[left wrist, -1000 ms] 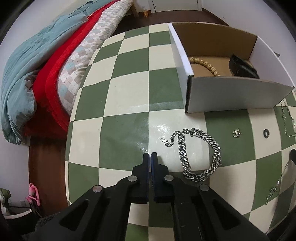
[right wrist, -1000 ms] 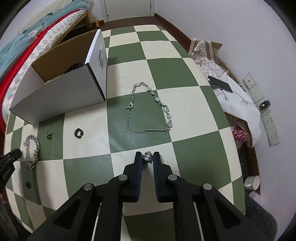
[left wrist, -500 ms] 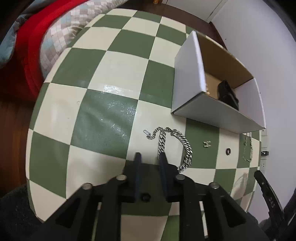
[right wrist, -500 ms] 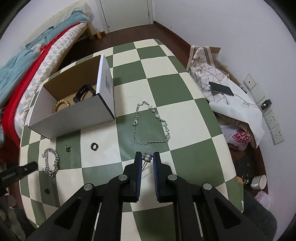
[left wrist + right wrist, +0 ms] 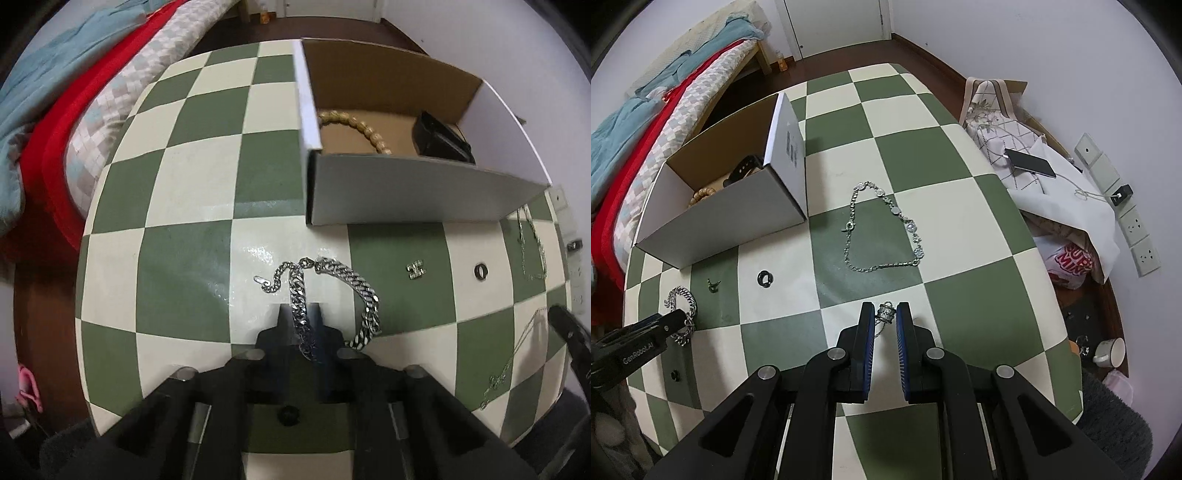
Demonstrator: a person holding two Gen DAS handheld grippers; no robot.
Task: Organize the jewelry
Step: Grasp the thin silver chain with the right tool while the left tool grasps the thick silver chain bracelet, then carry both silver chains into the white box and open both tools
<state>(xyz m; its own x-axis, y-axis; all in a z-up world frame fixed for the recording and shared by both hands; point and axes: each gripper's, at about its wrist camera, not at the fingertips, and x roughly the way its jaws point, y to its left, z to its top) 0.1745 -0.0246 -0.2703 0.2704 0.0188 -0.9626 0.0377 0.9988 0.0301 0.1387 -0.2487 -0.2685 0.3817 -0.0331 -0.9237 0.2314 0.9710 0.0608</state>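
Jewelry scattered on checkered table (image 5: 960,192) (green, cream); bed (image 5: 665,110) beside it.

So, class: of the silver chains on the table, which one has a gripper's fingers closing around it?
The thick curb-link bracelet: one side runs between the closing left gripper. The disc-link necklace lies untouched beside the box.

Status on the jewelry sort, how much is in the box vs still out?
Done: bead bracelet and black band are in the box. In hand: left gripper closing on the chain bracelet; right gripper pinches a silver charm. Left: necklace, black ring, small earring.
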